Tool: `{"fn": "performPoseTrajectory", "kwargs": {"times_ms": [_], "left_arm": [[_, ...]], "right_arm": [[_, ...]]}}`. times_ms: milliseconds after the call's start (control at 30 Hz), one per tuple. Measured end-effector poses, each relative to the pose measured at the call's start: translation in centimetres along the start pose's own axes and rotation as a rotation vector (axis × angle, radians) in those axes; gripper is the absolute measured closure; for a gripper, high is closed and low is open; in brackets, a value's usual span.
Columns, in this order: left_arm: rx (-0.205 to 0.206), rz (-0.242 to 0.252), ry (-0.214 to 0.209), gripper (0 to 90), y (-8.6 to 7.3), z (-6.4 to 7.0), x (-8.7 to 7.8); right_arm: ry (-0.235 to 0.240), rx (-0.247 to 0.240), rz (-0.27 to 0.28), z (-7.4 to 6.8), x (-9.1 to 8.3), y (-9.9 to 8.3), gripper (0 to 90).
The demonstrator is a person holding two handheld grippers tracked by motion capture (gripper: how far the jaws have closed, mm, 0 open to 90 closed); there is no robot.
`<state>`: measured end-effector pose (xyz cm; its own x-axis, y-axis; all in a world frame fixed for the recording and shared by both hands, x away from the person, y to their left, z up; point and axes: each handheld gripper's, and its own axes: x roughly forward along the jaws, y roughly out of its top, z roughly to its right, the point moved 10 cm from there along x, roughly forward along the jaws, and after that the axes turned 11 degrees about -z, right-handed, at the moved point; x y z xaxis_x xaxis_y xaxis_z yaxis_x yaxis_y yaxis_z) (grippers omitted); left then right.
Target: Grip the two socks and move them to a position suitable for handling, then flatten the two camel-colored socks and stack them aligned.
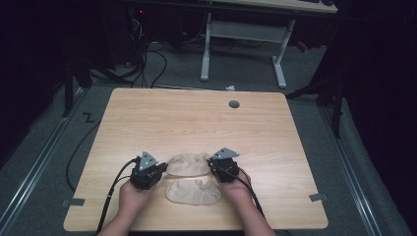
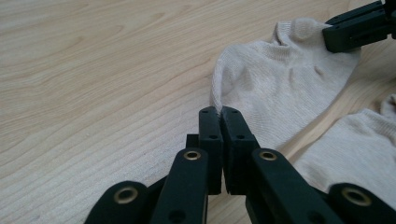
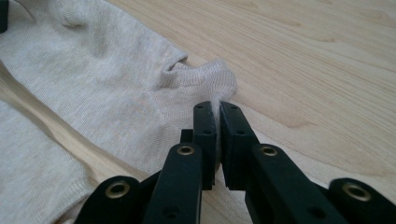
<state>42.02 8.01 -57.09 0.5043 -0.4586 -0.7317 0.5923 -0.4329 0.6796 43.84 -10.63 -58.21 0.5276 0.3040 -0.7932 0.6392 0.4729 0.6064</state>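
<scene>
1. Looking down from the high view, I have wide bare wood ahead of both grippers; the socks lie close to the near edge of the surface, so room toward me is short.
2. My left gripper is clamped on the left end of the far beige sock; my right gripper is pinched on that sock's cuff at its right end.
3. A second beige sock lies just beside it, nearer me, between my hands.
4. A grey grommet sits well apart, toward the far edge.
5. Both socks run left to right.
</scene>
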Motion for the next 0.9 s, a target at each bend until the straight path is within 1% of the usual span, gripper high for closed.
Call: {"fn": "performPoseTrajectory", "kwargs": {"times_ms": [100,133,167,200,233,333,367,467,500,533,567,600,700,767,833,900], "left_arm": [[-0.014,0.012,-0.007,87.7,0.1,0.2,-0.4],[-0.014,0.012,-0.007,87.7,0.1,0.2,-0.4],[-0.006,0.016,-0.008,87.7,0.1,0.3,-0.5],[-0.006,0.016,-0.008,87.7,0.1,0.3,-0.5],[0.007,0.015,-0.01,87.7,0.2,0.4,-0.7],[0.012,0.023,-0.009,87.7,0.4,0.6,-0.9],[0.028,0.026,-0.005,87.7,0.7,0.7,-1.0],[0.031,0.034,-0.003,87.7,0.9,0.8,-1.2],[0.037,0.036,-0.007,87.7,0.9,1.0,-1.3],[0.037,0.036,-0.007,87.7,0.9,1.0,-1.3],[0.052,0.025,-0.011,87.7,0.7,1.3,-1.3],[0.054,0.024,-0.014,87.7,0.7,1.5,-1.4],[0.072,0.02,-0.016,87.7,0.7,1.9,-1.6],[0.085,0.024,-0.021,87.7,0.8,2.3,-1.8],[0.096,0.02,-0.027,87.7,0.7,2.7,-2.0],[0.093,0.02,-0.04,87.7,0.5,3.0,-2.4]], "right_arm": [[-0.001,0.0,0.02,-0.2,-0.7,0.2,86.0],[-0.001,0.0,0.02,-0.2,-0.7,0.2,86.0],[-0.004,-0.007,0.037,-0.3,-1.2,0.3,85.9],[-0.009,-0.008,0.049,-0.3,-1.5,0.4,85.8],[-0.012,-0.013,0.063,-0.2,-1.7,0.5,85.8],[-0.017,-0.016,0.071,-0.2,-2.0,0.5,85.8],[-0.023,-0.021,0.079,-0.1,-2.2,0.4,85.8],[-0.027,-0.027,0.081,-0.1,-2.4,0.3,85.8],[-0.028,-0.03,0.089,-0.1,-2.7,0.3,85.9],[-0.027,-0.025,0.091,-0.1,-2.9,0.2,85.9],[-0.027,-0.023,0.099,0.0,-3.1,0.3,85.9],[-0.024,-0.021,0.104,-0.1,-3.3,0.2,85.9],[-0.025,-0.028,0.1,-0.2,-3.7,-0.3,85.9],[-0.024,-0.034,0.102,-0.4,-4.3,-0.7,85.8],[-0.024,-0.035,0.116,-0.5,-5.1,-0.9,85.8],[-0.026,-0.028,0.134,-0.3,-5.9,-1.0,85.8]]}}
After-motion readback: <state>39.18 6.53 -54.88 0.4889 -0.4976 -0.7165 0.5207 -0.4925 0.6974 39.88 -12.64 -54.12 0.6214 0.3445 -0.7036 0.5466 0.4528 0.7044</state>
